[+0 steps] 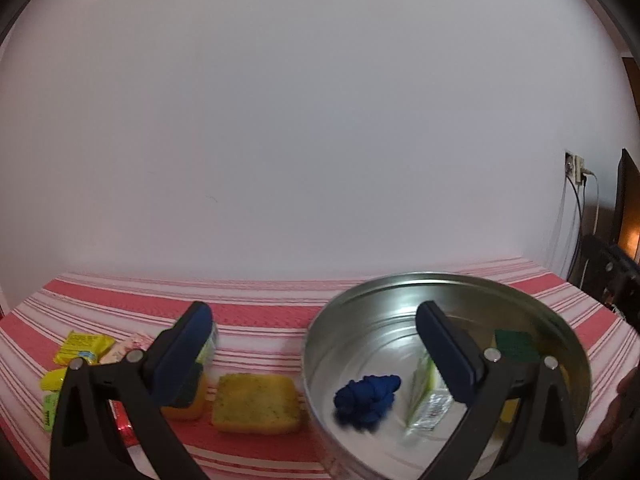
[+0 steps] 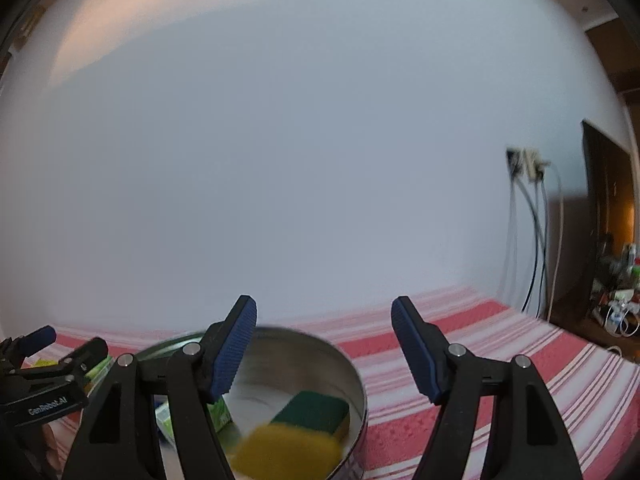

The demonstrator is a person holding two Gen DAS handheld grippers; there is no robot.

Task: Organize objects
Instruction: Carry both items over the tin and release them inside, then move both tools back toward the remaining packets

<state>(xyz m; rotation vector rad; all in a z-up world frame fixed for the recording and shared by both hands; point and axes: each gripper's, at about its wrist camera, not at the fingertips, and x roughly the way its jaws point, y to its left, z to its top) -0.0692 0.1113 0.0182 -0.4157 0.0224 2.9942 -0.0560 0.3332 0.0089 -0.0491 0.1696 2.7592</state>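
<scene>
Both grippers, left gripper (image 1: 316,312) and right gripper (image 2: 324,308), hang wide open and empty over the tin (image 1: 320,336), which holds blue cloth (image 1: 366,398), carton (image 1: 424,396) and sponge (image 2: 308,424), while yellow sponge (image 1: 256,402) and packets (image 1: 82,346) wait on the table (image 1: 260,312)

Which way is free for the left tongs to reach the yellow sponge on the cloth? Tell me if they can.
Probably yes. The left tongs stand open and hold nothing, and the yellow sponge lies bare on the striped cloth between their fingers in view, beside the metal tin, nothing on top.
</scene>
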